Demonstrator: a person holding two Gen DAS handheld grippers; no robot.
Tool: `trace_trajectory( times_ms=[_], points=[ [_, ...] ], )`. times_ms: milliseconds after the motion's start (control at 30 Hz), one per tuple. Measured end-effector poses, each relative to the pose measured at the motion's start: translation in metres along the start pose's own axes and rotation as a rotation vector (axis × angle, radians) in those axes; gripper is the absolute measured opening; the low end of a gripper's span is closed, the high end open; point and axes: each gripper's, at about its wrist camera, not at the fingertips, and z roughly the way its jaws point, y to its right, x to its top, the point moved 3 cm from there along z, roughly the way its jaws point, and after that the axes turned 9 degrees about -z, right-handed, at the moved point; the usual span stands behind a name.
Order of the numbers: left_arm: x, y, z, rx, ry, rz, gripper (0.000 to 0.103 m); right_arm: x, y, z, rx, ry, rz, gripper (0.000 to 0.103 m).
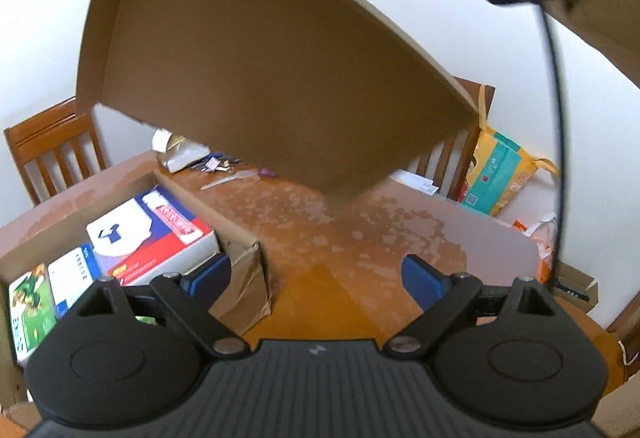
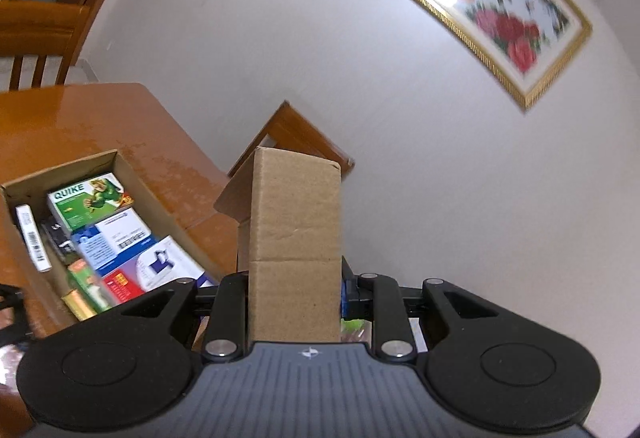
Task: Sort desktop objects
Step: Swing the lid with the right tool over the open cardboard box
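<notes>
Right now I am carrying a plain cardboard box (image 2: 294,246) in my right claw (image 2: 294,294), whose pads are pinching its near end so it is standing up through the middle of the right wrist view; in the left wrist view the same box (image 1: 272,77) is hanging across the upper half of the frame, well above the table (image 1: 360,230). My left claw (image 1: 316,282) is spread with nothing between its blue pads, hovering over bare tabletop just right of the open carton (image 1: 224,213) at lower left, which is already holding several printed packets (image 2: 116,238). I judge the step to be bringing the box to its sorted place, though I am not able to tell where. To do it well I am keeping the pinch firm, since a loose flap (image 2: 234,197) is sticking out on the box's left, lowering it level, and holding the empty claw clear of its path, ready to steady the carton wall.
</notes>
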Motion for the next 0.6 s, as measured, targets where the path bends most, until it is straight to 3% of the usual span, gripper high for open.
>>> trace_trajectory(
  times_ms=[167, 600],
  points=[
    [-0.018, -0.007, -0.007, 0.042, -0.025, -0.036, 0.092, 0.020, -0.023, 0.025, -0.060, 0.054, -0.135, 0.028],
    [-0.038, -0.077, -0.032, 0.213, -0.018, -0.202, 0.092, 0.068, -0.089, 0.065, -0.035, 0.207, -0.299, 0.028]
  ],
)
